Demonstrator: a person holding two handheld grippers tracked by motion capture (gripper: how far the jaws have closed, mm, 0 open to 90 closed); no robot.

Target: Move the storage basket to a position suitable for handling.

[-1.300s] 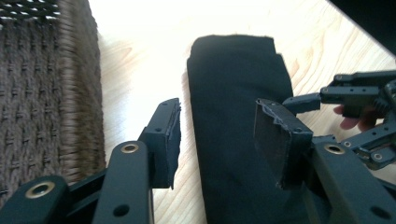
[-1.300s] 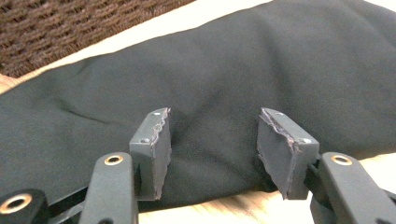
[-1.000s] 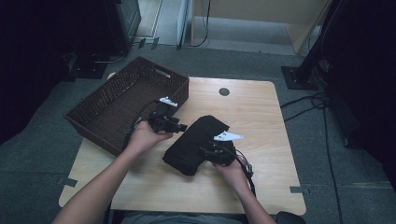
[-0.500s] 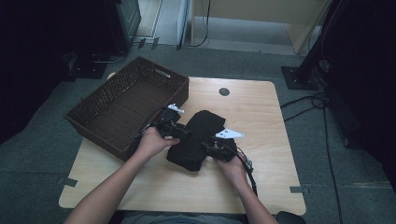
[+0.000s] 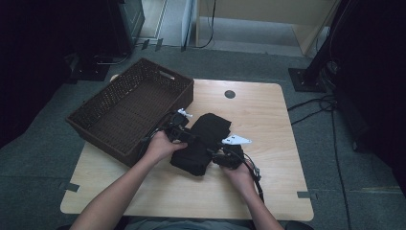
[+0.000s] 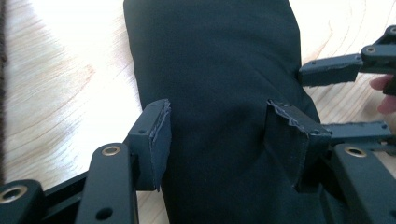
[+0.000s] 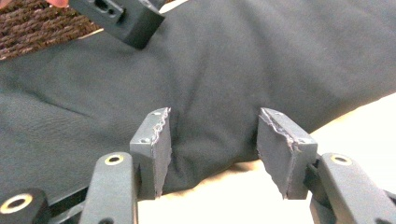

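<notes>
Wooden table (image 5: 268, 124), grey floor around it, basket (image 5: 129, 108) at its upper left. The black cloth (image 5: 203, 141) lies folded mid-table, centre frame. Your left gripper (image 6: 215, 126) has just been opening; jaws spread over the cloth. Your right gripper (image 7: 212, 140) stands spread at the cloth's edge, pads not pressing.

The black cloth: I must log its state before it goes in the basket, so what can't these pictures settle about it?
- Black cloth: what garment it is; folded dark, no seams, all views.
- Its near end, high view: covered by both hands and tongs.
- Left tongs and right tongs: the pads straddle cloth; pressing or not is unclear.
- Basket floor: too dark.
</notes>
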